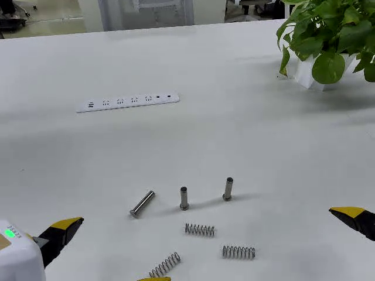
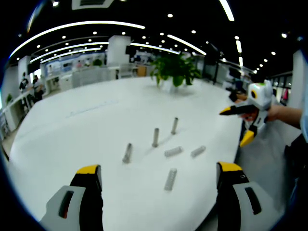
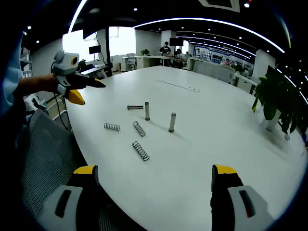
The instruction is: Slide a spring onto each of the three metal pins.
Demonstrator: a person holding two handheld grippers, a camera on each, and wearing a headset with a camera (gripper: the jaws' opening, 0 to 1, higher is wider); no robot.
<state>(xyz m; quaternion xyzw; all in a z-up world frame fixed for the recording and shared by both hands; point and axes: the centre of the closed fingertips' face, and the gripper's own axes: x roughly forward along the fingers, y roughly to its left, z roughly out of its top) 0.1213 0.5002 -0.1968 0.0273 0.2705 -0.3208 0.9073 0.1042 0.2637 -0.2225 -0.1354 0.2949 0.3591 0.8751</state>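
Observation:
On the white table (image 1: 246,129), one metal pin (image 1: 142,204) lies flat. Two more pins (image 1: 184,198) (image 1: 228,189) stand upright to its right. Three loose springs (image 1: 200,229) (image 1: 238,252) (image 1: 164,264) lie in front of them, each apart from the pins. My left gripper (image 1: 109,252) hovers open at the lower left, its jaws spread around the nearest spring (image 2: 170,179) without touching it. My right gripper (image 1: 351,213) hangs at the right edge, open and holding nothing (image 3: 154,169). Each gripper shows in the other's view: right gripper (image 2: 236,125), left gripper (image 3: 89,92).
A white power strip (image 1: 127,101) lies further back on the table. A leafy plant in a white pot (image 1: 328,35) stands at the far right corner. The table's near edge runs just in front of the springs, and a grey mesh chair (image 3: 38,159) sits beside it.

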